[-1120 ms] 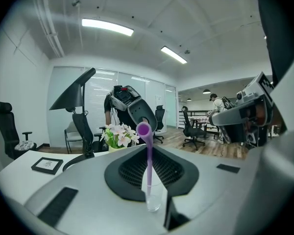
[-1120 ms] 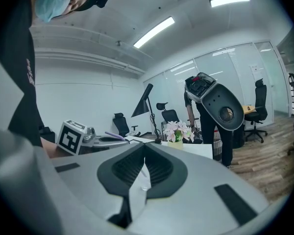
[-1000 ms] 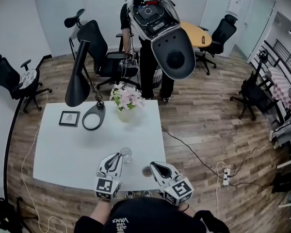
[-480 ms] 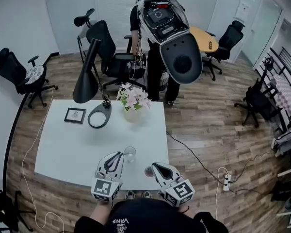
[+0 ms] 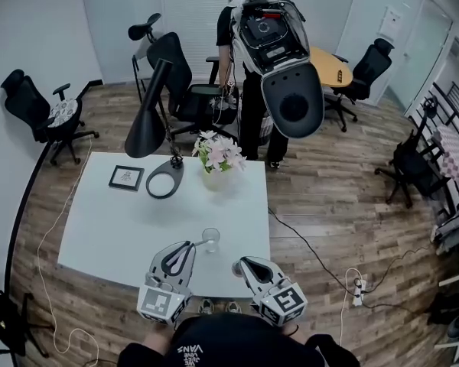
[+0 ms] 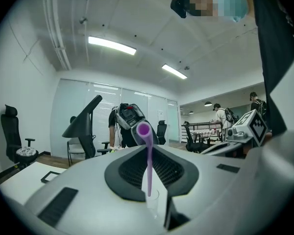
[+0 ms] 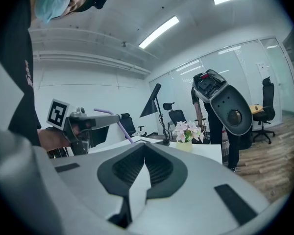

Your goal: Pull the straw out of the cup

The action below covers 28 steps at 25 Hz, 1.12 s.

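Raised the straw [image 6: 148,166] above the cup [image 5: 210,240] with the left gripper [image 5: 187,249] clamped on it, nearly free; kept the right gripper [image 5: 240,265] closed, empty.

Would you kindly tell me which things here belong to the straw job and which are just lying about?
Job: straw, cup, left gripper gripping the straw.
Lying about: desk lamp, picture frame, vase of flowers.

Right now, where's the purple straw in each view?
Head view: too small to make out.
Left gripper view: straw, centre, upright between the jaws.
Right gripper view: left of centre, slanting down from the left gripper.
Shared landmark: black desk lamp.
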Available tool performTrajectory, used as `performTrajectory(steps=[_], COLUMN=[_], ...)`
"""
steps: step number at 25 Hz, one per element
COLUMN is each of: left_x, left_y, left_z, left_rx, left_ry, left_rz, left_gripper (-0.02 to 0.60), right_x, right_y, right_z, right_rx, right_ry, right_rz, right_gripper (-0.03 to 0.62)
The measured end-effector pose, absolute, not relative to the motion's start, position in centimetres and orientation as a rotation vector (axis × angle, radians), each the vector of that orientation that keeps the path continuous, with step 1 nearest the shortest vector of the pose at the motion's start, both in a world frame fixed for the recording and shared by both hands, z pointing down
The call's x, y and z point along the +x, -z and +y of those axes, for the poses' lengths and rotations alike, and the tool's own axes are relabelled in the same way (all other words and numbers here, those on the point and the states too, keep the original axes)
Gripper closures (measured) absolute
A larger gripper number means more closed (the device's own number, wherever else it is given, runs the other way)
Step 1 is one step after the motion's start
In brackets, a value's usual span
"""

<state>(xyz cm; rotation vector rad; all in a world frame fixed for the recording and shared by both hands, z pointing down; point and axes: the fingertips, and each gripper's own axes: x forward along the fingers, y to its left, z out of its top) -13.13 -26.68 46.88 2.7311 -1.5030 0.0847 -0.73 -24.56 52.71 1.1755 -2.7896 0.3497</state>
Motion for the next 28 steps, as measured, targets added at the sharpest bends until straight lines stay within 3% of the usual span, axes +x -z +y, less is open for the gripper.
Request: performTrajectory(steps=[28], left_x=[-14.2], left_y=[-49.5], left_z=[-23.0], left_rx=[2.658], left_ry=[-0.165], left_rz=[-1.484], left_gripper=[0.543], right_x=[-2.5], right_y=[-52.0], right_z=[-23.9], right_rx=[1.123], right_ry=[-0.348], right_rz=[-2.817], right_gripper=[0.576])
